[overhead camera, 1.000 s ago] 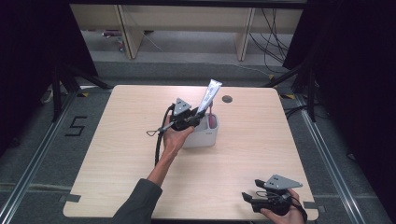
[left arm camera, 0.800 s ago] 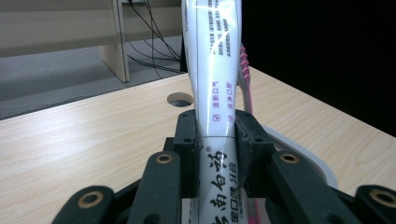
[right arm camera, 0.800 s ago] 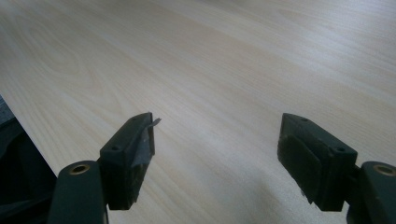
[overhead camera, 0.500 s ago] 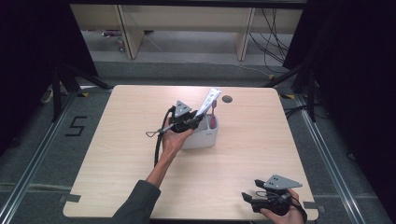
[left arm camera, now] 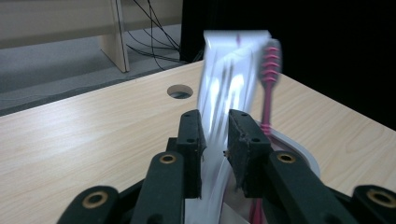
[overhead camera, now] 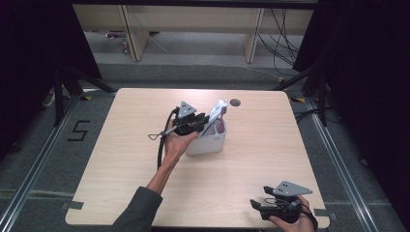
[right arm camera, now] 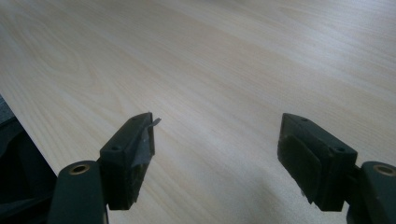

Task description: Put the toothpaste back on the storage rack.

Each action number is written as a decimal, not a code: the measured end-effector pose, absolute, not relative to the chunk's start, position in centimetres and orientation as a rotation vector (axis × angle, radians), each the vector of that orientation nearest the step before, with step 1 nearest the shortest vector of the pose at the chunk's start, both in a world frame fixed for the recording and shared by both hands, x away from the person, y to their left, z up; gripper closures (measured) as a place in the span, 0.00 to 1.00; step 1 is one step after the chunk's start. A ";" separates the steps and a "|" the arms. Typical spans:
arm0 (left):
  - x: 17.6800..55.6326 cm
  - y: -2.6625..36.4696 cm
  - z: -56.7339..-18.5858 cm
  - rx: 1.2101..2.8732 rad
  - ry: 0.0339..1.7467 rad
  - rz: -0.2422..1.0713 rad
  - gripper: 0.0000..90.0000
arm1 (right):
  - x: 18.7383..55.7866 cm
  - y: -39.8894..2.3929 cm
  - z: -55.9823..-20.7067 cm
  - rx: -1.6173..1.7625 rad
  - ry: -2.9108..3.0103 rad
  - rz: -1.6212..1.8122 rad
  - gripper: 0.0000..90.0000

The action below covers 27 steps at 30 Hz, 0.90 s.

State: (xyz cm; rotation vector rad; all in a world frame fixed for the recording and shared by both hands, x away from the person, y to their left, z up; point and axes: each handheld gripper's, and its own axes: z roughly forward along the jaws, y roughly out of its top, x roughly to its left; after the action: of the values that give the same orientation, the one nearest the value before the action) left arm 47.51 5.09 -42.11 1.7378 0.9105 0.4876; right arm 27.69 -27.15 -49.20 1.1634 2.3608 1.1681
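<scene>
My left gripper (overhead camera: 205,121) is shut on a white tube (overhead camera: 217,110), which leans up and to the right over a white holder (overhead camera: 208,143) in the middle of the table. In the left gripper view the two pads press on the blurred tube (left arm camera: 231,79), and its lower end runs down behind the jaws. A pink toothbrush (left arm camera: 268,88) stands in the holder (left arm camera: 299,151) just right of the tube. My right gripper (overhead camera: 256,207) rests at the table's near right corner, open, with bare tabletop between its fingers (right arm camera: 133,140).
The wooden table (overhead camera: 135,125) has a round cable hole (overhead camera: 235,102) behind the holder. A black cable (overhead camera: 162,140) trails from my left gripper along the forearm. Dark floor and shelving legs lie past the far edge.
The tube in my left gripper has sunk and tipped further to the right, toward the holder. The right gripper has stayed in place.
</scene>
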 end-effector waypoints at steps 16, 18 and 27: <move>46.7 6.7 -40.8 1.784 0.912 0.485 0.79 | 27.8 -27.2 -49.3 1.151 2.376 1.170 0.31; 46.6 6.8 -40.6 1.788 0.912 0.484 0.77 | 27.9 -27.2 -49.3 1.141 2.374 1.167 0.31; 45.8 7.4 -40.1 1.801 0.914 0.476 0.63 | 27.7 -27.1 -49.3 1.168 2.371 1.165 0.31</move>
State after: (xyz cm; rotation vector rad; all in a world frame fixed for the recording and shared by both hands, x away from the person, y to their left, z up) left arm 45.85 7.44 -40.07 1.8007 0.9138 0.4761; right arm 27.74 -27.12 -49.27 1.1675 2.3714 1.1653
